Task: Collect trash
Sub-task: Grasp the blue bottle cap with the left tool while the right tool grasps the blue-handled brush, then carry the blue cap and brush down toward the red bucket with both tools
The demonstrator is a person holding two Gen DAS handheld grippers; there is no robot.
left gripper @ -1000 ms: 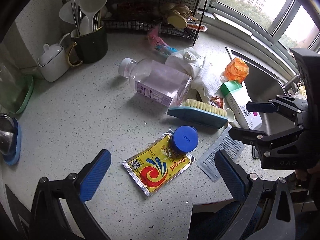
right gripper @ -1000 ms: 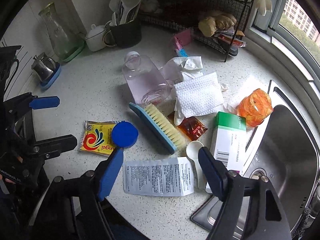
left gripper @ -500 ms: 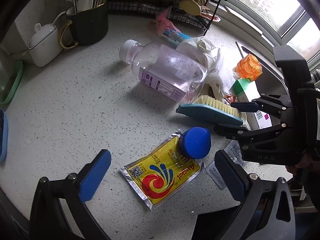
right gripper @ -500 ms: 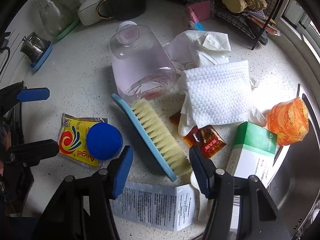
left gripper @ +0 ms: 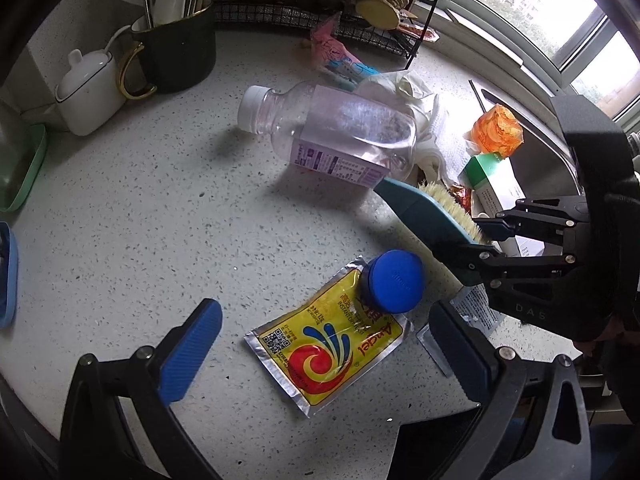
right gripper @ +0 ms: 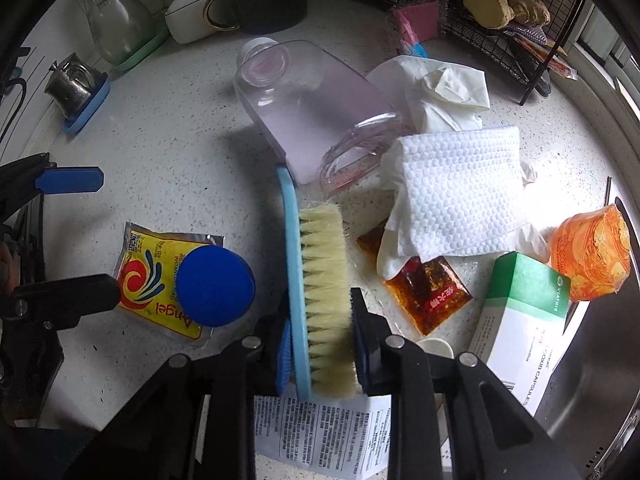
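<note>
On countertop point(right gripper: 168, 168), right claw point(right gripper: 320, 344) – just closed – gripping brush point(right gripper: 320, 280)

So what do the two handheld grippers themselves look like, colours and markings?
Both look alike: black plastic frames with silver rivets at the joints and ribbed blue pads inside the fingertips. The left gripper shows its pads clearly. The right gripper carries faint embossed lettering on its body, seen from the left camera.

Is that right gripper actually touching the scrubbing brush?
Touching. In the right wrist view, the right gripper, whose jaws have just been closing, has its pads pressed against both sides of the scrubbing brush.
</note>
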